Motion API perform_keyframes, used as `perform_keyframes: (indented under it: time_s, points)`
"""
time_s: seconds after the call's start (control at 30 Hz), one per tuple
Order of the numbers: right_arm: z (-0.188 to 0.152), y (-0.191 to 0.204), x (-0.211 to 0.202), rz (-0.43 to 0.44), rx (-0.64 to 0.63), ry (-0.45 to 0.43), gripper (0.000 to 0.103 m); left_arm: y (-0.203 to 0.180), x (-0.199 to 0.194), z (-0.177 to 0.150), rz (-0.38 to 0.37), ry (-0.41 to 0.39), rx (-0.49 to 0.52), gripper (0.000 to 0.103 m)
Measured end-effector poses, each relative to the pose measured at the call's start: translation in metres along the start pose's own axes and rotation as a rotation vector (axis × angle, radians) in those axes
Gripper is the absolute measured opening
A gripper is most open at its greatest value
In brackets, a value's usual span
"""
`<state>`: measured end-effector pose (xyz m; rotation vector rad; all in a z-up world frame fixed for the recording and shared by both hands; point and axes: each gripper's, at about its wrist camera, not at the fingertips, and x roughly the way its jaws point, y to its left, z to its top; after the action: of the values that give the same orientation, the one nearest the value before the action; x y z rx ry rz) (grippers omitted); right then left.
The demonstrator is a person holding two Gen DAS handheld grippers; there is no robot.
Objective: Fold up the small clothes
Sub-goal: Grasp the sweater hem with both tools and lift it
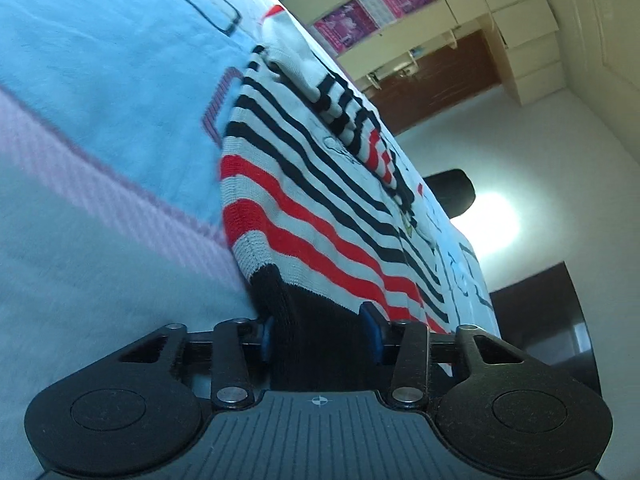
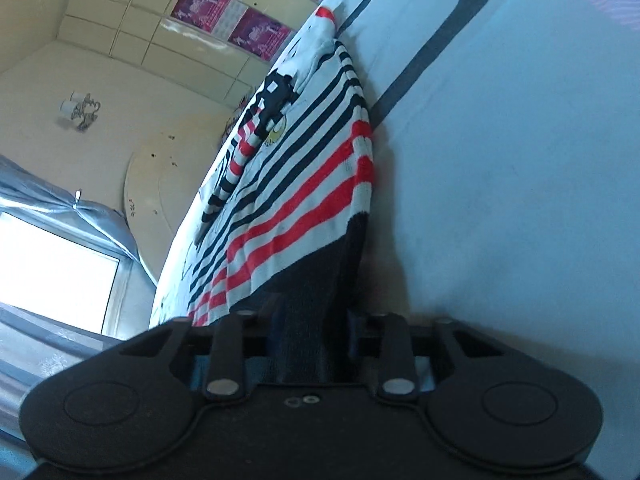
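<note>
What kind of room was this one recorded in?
Probably a bedroom at home. A red, white and navy striped knit sweater lies on a pale blue printed bedsheet, cream overhead cabinets line the wall, and a bright window with a tied-back grey curtain is beside it.

My left gripper (image 1: 320, 332) pointed slightly downward, rolled over to one side, its blue-padded fingers (image 1: 370, 330) partly closed and pinching dark knit. My right gripper (image 2: 312, 340) tilted the opposite way, its fingers narrower, clamped on the same kind of fabric.
</note>
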<state>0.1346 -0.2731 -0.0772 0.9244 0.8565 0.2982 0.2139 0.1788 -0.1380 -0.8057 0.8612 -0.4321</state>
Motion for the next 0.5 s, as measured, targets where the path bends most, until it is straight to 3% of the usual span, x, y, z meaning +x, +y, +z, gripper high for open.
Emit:
perform_keyframes:
  time_s: [0.07,0.13,0.5]
  points:
    - [0.000,0.000,0.005,-0.012,-0.005,0.009,0.012,-0.002,0.003,0.000,0.029,0.009,0.030,0.018]
    - [-0.001,0.000,0.007,-0.014,-0.015,0.017,0.011,0.002,0.001,-0.002,0.033,0.009,0.018,0.006]
    - [-0.002,-0.004,0.007,0.027,-0.007,0.021,0.019,-0.004,0.000,-0.019,0.023,0.028,0.088,0.008]
